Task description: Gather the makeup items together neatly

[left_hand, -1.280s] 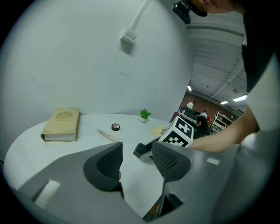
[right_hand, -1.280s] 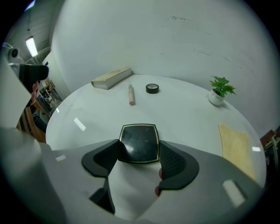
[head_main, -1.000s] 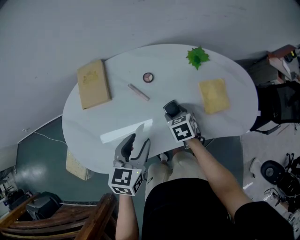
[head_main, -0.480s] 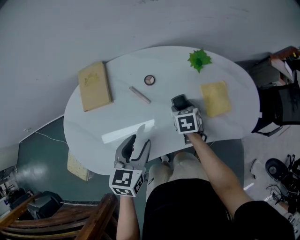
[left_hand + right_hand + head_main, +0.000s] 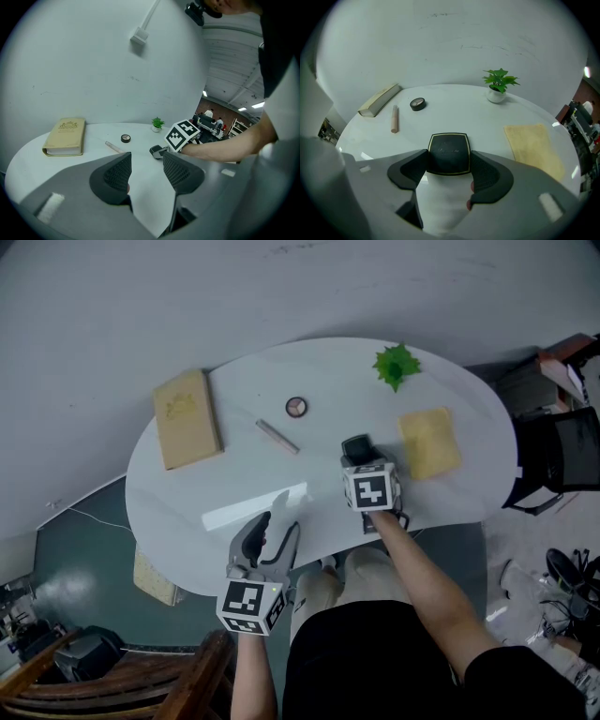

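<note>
— Rightward the right gripper (image 5: 449,164) has shifted a little?
— Yes. Its own view shows the jaws clamped on the black compact (image 5: 449,152); the head view hides that grip. The left gripper (image 5: 146,171) stands apart, empty.

Tan book (image 5: 187,418) beyond left gripper (image 5: 278,521), off to its left. Yellow cloth (image 5: 429,443) near right gripper (image 5: 358,454), on its right; potted plant (image 5: 395,364) further beyond. All on white table (image 5: 328,371).
</note>
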`<action>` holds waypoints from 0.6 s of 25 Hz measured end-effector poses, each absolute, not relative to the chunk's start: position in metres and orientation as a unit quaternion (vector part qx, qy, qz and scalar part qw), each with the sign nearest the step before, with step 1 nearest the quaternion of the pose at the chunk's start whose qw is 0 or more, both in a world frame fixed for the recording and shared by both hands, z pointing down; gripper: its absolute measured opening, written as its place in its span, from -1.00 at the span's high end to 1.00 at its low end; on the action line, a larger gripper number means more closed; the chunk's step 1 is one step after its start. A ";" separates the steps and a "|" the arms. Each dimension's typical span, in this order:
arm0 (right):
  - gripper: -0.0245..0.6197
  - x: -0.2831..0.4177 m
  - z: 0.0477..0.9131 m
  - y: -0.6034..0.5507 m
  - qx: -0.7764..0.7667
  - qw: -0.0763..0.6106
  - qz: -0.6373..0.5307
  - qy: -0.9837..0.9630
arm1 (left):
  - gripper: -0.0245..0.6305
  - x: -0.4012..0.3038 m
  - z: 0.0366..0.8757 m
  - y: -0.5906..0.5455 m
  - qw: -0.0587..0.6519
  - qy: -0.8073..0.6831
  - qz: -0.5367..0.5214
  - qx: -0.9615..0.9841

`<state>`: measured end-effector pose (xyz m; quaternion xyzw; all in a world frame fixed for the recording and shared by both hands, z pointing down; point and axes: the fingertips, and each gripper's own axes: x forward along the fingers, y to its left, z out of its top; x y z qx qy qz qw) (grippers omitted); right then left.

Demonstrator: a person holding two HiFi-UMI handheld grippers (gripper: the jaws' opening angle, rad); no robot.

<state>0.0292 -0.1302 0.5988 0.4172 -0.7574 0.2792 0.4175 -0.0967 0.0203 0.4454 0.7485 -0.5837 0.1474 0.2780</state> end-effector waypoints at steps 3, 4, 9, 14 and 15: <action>-0.01 0.031 0.599 -0.132 0.423 0.415 0.282 -0.754 | 0.28 -0.096 0.445 0.020 0.277 -0.583 0.147 0.750; -0.01 0.031 0.600 -0.132 0.424 0.416 0.283 -0.753 | 0.28 -0.096 0.445 0.020 0.277 -0.582 0.148 0.750; -0.01 0.031 0.599 -0.132 0.420 0.419 0.281 -0.754 | 0.28 -0.096 0.444 0.020 0.273 -0.584 0.147 0.750; -0.01 0.030 0.598 -0.132 0.412 0.412 0.292 -0.759 | 0.28 -0.096 0.443 0.020 0.273 -0.585 0.150 0.749; -0.01 0.031 0.597 -0.132 0.411 0.411 0.292 -0.759 | 0.28 -0.096 0.443 0.020 0.273 -0.586 0.151 0.748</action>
